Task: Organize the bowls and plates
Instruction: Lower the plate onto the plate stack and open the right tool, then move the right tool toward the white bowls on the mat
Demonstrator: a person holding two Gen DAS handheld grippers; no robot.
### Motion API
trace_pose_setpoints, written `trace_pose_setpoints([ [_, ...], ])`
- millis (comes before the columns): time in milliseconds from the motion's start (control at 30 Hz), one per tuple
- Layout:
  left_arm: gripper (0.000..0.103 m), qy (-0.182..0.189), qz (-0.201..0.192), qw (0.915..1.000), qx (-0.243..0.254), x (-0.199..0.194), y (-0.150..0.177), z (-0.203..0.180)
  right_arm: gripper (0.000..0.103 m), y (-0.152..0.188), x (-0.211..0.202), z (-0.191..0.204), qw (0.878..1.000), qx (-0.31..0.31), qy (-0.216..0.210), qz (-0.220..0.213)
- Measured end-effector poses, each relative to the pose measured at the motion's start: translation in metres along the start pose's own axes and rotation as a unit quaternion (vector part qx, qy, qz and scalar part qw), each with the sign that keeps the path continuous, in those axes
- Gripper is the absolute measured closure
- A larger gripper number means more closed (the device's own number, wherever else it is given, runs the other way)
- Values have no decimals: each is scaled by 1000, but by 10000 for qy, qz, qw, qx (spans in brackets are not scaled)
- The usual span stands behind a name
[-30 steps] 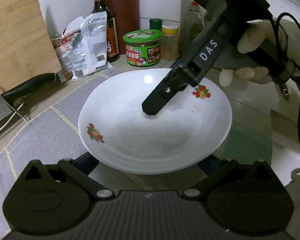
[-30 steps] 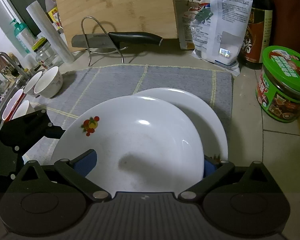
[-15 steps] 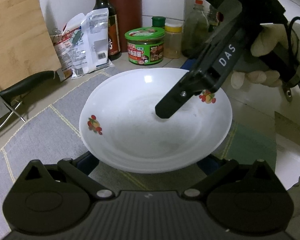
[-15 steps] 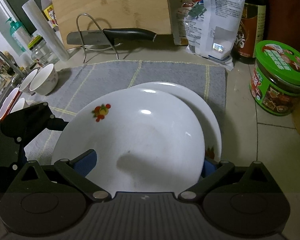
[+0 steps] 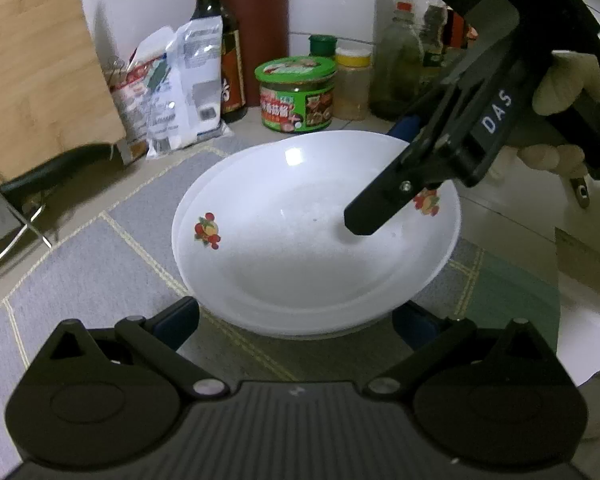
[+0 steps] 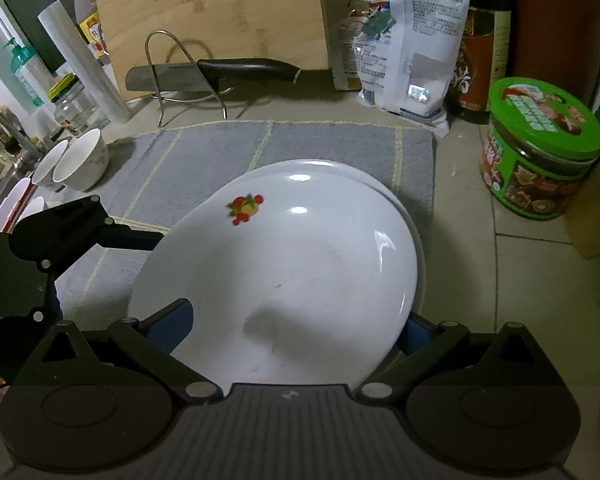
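A white plate with fruit motifs [image 5: 300, 248] [image 6: 284, 280] lies nested on a second white plate, whose rim [image 5: 260, 326] [image 6: 312, 165] shows just beyond its edge. Both rest on a grey mat [image 6: 320, 140]. My left gripper [image 5: 300, 312] is open at the stack's near edge, fingers spread to either side. My right gripper [image 6: 292, 324] [image 5: 382, 172] is open and straddles the opposite rim, with one finger over the plate's inside and the blue pad outside. One of the left fingers [image 6: 132, 238] reaches the plate's left edge in the right wrist view.
Small white bowls [image 6: 82, 160] lie at the mat's left end by the sink. A knife on a wire rack [image 6: 244, 70], a cutting board [image 6: 220, 12], a bag [image 6: 412, 40], a sauce bottle [image 6: 480, 48] and a green jar [image 6: 540, 152] line the back. A gloved hand [image 5: 560, 84] holds the right gripper.
The top plate has shifted from an offset position to sit nearly centred on the lower plate. The right gripper's finger has drawn back toward the rim.
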State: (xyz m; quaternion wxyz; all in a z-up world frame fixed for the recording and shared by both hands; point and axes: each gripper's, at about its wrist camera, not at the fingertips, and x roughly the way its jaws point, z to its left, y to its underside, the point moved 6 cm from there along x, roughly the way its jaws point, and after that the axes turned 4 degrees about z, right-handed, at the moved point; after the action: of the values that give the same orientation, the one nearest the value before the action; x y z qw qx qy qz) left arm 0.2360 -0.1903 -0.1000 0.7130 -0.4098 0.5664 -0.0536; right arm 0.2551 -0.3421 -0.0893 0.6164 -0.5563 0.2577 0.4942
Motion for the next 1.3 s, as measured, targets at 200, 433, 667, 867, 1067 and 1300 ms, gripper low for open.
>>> trace_pose_setpoints([
  [200,1,3,-62,9999,90,0,-2,-2,0,2,-3,1,9999,-20,118,-9],
  [433,1,-8,-94,9999,81,-3,0,-2,0,6,-4,4,9997,-87,219,55],
  [667,1,-87,-185,9997,93,-12,4,-2,0,8,-6,5,9990,-97,427,75],
  [867,1,-275,-473,9984,-169,-28,4,7,0,5,-19,6,9974,-225,675,-123],
  [1067,1,-549,-659,9952,-467,-45,10,16,0,-8,-28,27,9955,-456,698,-447],
  [1300,1,-943,-688,9875,-1055,-65,30,31,0,-19,-19,62,9905,-820,769,-787],
])
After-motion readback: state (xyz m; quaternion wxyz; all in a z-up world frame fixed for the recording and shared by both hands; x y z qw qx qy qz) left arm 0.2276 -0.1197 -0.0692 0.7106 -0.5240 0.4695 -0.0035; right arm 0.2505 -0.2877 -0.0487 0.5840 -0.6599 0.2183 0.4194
